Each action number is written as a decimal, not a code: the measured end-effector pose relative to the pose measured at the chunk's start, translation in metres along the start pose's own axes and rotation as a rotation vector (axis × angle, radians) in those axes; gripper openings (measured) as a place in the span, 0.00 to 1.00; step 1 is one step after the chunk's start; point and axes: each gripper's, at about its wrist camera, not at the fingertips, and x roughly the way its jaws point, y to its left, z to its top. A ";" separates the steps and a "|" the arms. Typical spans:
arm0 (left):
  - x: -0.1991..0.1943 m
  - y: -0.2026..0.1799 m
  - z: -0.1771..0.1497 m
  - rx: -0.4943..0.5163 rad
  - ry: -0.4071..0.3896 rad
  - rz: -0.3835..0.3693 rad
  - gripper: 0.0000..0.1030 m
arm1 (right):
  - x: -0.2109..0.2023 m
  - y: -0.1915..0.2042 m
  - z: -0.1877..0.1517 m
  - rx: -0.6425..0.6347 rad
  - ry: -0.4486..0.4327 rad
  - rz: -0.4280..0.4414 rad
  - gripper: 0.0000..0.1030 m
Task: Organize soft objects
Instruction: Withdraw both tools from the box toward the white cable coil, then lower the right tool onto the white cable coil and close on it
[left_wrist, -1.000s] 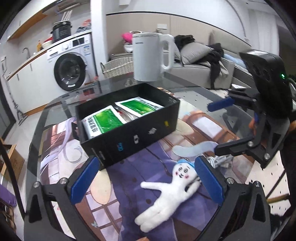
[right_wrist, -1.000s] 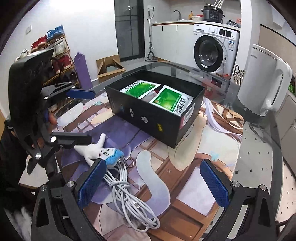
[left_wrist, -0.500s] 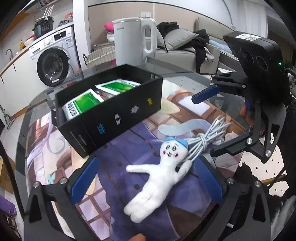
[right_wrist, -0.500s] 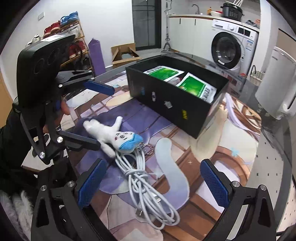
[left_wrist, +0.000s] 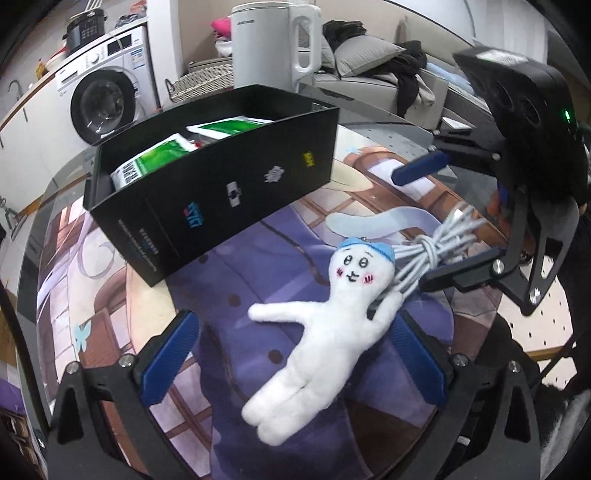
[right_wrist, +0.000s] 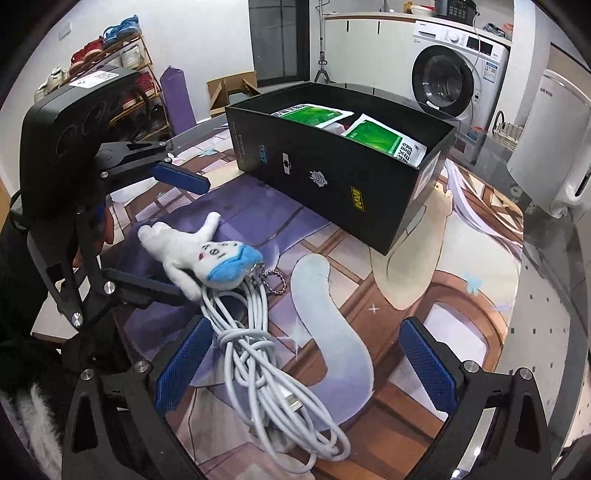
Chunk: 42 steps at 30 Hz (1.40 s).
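Observation:
A white plush doll (left_wrist: 325, 325) with a blue cap lies flat on the printed mat; it also shows in the right wrist view (right_wrist: 195, 251). My left gripper (left_wrist: 291, 354) is open, its blue pads either side of the doll's body, just above it. A coiled white cable (right_wrist: 258, 369) lies by the doll's head, also in the left wrist view (left_wrist: 436, 243). My right gripper (right_wrist: 303, 373) is open above the cable, which lies near its left pad. A black box (left_wrist: 221, 184) holding green packets (right_wrist: 384, 144) stands behind.
A white kettle (left_wrist: 273, 44) stands behind the box, at the right in the right wrist view (right_wrist: 550, 144). The printed mat (right_wrist: 424, 295) covers a glass table. A washing machine (right_wrist: 450, 77), a sofa (left_wrist: 388, 74) and a shoe rack (right_wrist: 110, 55) lie beyond the table.
My left gripper has moved forward and down over the doll, which now lies between its pads. My right gripper has moved closer to the cable. Both stay open.

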 end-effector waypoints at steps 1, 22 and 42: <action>0.000 0.002 0.000 -0.011 0.001 0.001 1.00 | 0.001 0.001 0.000 -0.004 0.003 -0.003 1.00; 0.010 0.016 -0.002 -0.071 0.035 0.072 1.00 | 0.007 -0.020 -0.002 0.074 0.022 -0.112 1.00; 0.016 0.030 0.004 -0.173 0.045 0.148 1.00 | 0.007 -0.046 -0.003 0.209 0.023 -0.179 1.00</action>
